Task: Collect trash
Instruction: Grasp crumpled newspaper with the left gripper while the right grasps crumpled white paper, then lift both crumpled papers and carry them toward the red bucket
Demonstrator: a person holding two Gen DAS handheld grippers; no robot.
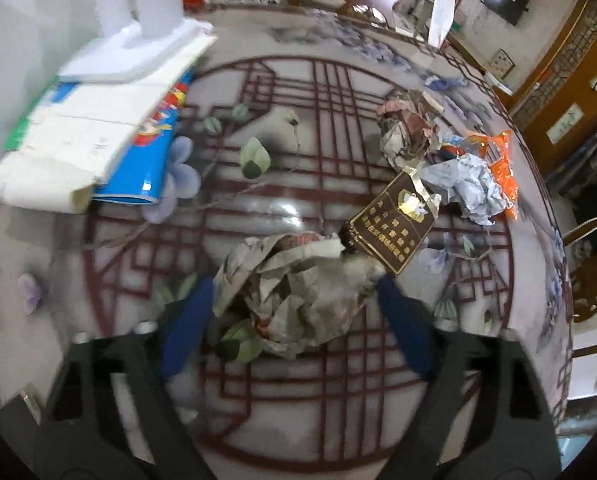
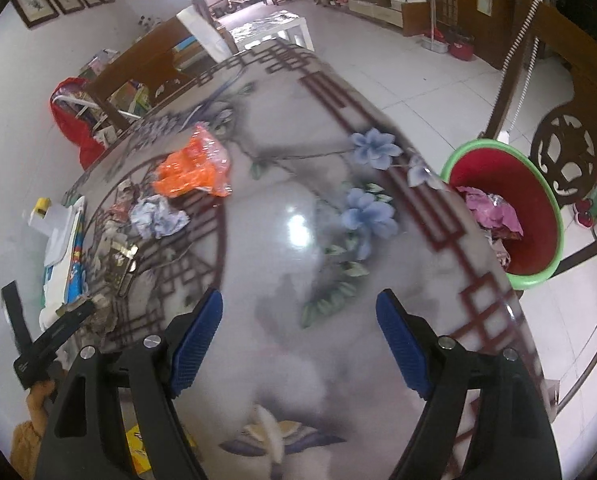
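The left gripper straddled a crumpled newspaper wad on the glossy, lattice-printed table, ribbed blue pads beside its flanks; whether they pinched it was unclear. The right gripper hung spread and empty over bare tabletop, near a round red bin holding crinkled pink wrappers.

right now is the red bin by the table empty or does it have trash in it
Not empty. The red bin with the green rim holds crumpled pink wrappers against its near side; much of its red inner wall is bare.
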